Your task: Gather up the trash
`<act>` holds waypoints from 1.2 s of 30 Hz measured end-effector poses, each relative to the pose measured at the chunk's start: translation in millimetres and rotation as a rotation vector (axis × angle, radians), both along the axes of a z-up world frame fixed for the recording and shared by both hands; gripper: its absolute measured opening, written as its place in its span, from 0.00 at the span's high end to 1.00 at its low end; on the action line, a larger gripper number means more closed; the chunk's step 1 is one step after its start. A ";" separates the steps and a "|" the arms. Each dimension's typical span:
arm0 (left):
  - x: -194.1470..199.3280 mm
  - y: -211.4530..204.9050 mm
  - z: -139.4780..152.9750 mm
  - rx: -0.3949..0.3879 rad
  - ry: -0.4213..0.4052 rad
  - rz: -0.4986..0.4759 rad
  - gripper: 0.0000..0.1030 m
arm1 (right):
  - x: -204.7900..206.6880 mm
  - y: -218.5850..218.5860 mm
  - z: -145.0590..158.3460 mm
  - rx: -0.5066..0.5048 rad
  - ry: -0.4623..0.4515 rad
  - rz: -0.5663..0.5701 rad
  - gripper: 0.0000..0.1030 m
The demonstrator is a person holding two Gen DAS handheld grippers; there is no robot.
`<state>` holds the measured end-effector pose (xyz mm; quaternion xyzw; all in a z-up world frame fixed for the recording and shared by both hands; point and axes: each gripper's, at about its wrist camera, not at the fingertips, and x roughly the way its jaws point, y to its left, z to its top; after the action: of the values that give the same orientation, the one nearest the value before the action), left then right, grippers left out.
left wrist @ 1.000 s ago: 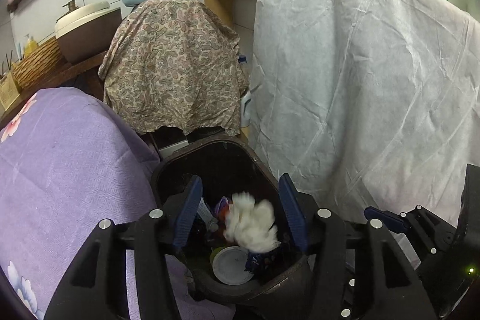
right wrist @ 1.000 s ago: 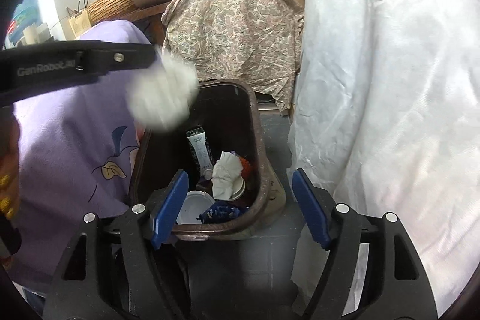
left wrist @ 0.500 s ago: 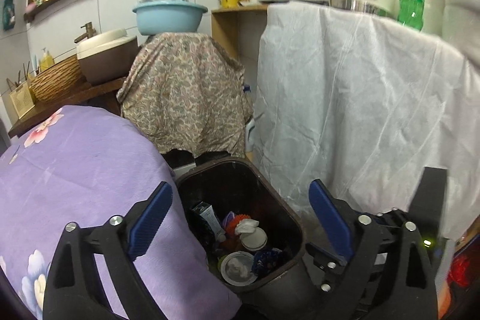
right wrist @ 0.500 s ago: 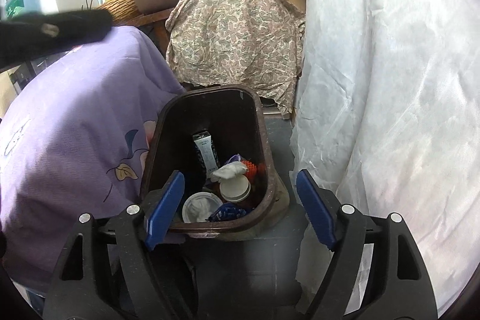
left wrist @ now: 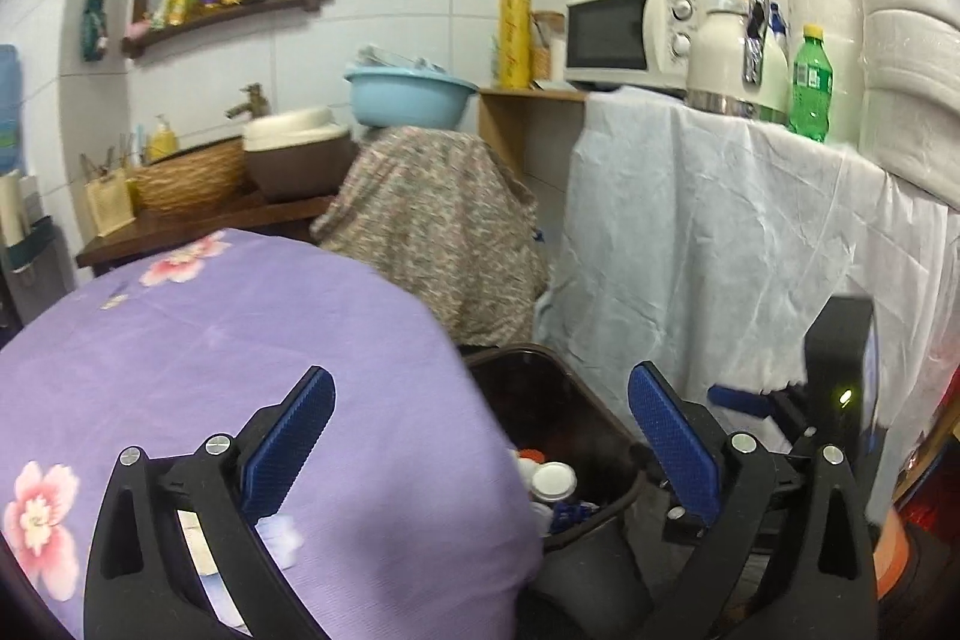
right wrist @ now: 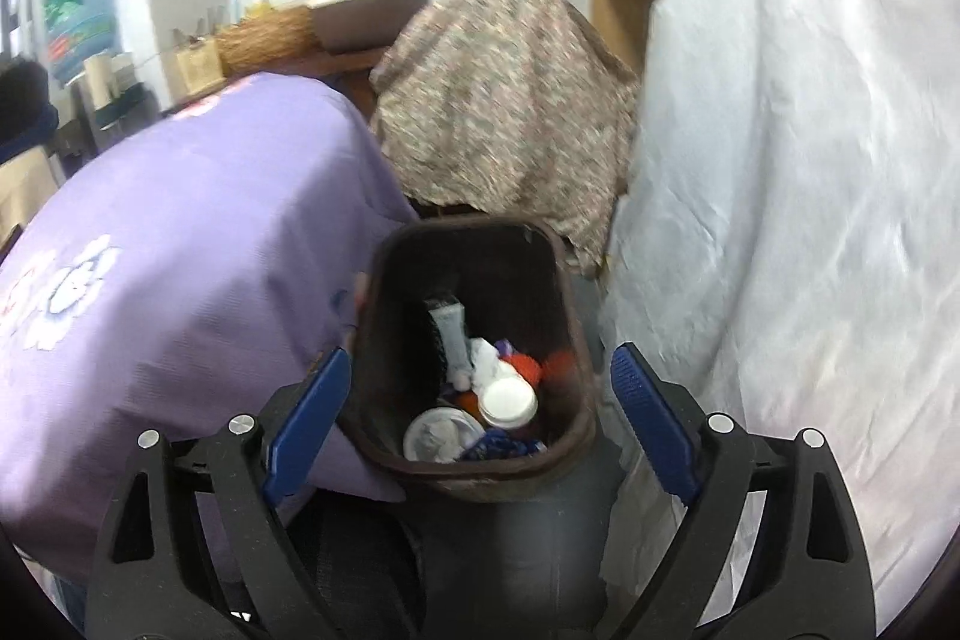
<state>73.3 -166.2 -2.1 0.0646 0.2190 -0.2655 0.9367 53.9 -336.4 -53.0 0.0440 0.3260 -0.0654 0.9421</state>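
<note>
A dark brown trash bin point(right wrist: 570, 292) stands on the floor between a purple flowered cloth point(right wrist: 192, 244) and a white sheet point(right wrist: 792, 196). Inside lie a crumpled white tissue point(right wrist: 485, 357), a grey tube point(right wrist: 450, 325), a white-capped jar point(right wrist: 509, 400), a white lid point(right wrist: 437, 436) and a blue wrapper point(right wrist: 501, 445). My right gripper point(right wrist: 480, 388) hovers above the bin's near rim, its jaws opening and empty. My left gripper point(left wrist: 480, 424) is up over the purple cloth point(left wrist: 240, 352), jaws opening wide, nothing between them. The bin point(left wrist: 576, 400) shows only partly there, behind the cloth's edge.
A patterned cloth point(left wrist: 438, 226) covers something behind the bin, with a blue basin point(left wrist: 408, 94) on top. On the white-draped counter point(left wrist: 720, 232) stand a microwave point(left wrist: 630, 34), a kettle point(left wrist: 738, 58) and a green bottle point(left wrist: 810, 82). A basket and a sink bowl sit on the wooden shelf point(left wrist: 198, 214).
The white tissue dropped from my left gripper into the bin. Both grippers opened wider. The left one rose and swung left over the purple cloth; the right one lifted slightly.
</note>
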 end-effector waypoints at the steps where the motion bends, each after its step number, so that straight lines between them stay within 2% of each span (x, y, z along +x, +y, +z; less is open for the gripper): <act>1: -3.9 9.4 2.0 -0.004 -0.009 0.014 0.06 | -1.5 8.0 6.5 -0.009 -0.018 0.018 0.15; 7: -21.7 55.6 12.8 -0.054 -0.048 0.087 0.06 | -16.2 52.5 44.8 -0.021 -0.134 0.127 0.09; 15: -44.6 97.9 16.7 -0.048 -0.093 0.197 0.06 | -47.5 94.6 89.8 -0.002 -0.266 0.268 0.06; 20: -54.3 115.6 16.0 -0.069 -0.082 0.241 0.06 | -68.0 112.7 103.4 0.011 -0.305 0.337 0.06; 25: -68.8 126.6 19.7 -0.079 -0.121 0.282 0.05 | -90.6 126.2 110.6 0.020 -0.335 0.396 0.06; 36: -77.7 122.9 19.5 -0.065 -0.138 0.280 0.05 | -104.7 125.1 111.6 0.028 -0.351 0.397 0.06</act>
<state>-4.3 -43.3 17.5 0.0214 0.1522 -0.1341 0.9790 -50.8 -211.3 58.6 0.0029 0.1607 0.1337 0.9779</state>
